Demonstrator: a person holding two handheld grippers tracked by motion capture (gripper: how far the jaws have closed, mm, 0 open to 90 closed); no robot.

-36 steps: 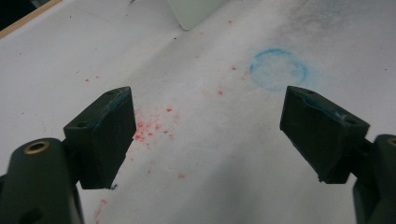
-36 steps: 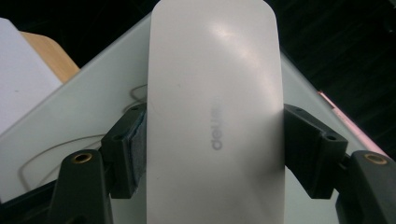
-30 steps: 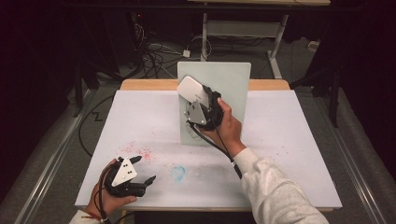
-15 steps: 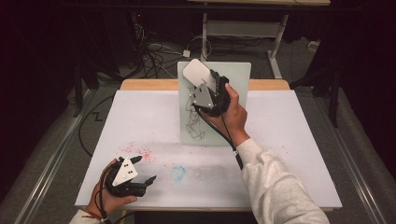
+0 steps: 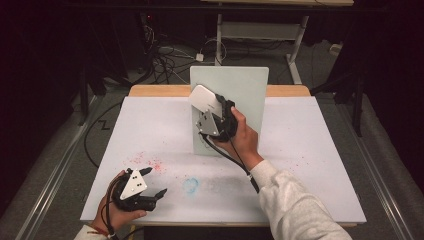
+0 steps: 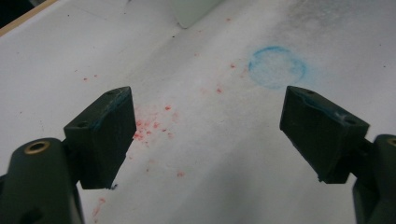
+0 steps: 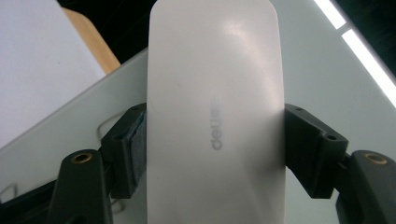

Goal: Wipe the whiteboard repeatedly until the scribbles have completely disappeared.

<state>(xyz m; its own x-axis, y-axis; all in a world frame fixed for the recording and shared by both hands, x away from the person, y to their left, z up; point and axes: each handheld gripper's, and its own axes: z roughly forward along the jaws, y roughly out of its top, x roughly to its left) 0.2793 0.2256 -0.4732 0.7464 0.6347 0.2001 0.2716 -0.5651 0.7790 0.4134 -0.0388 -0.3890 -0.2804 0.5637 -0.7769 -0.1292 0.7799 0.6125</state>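
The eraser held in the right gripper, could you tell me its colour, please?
White, with faint grey lettering; the eraser shows best in the right gripper view.

Eraser (image 7: 215, 116) bottom cut off by right gripper view's lower edge; its logo blurred. Whiteboard (image 5: 250, 95) scribbles mostly hidden behind right gripper (image 5: 212, 112).

One white eraser (image 5: 204, 98); one upright whiteboard (image 5: 245, 90); two grippers; one blue chalk ring (image 5: 190, 185).
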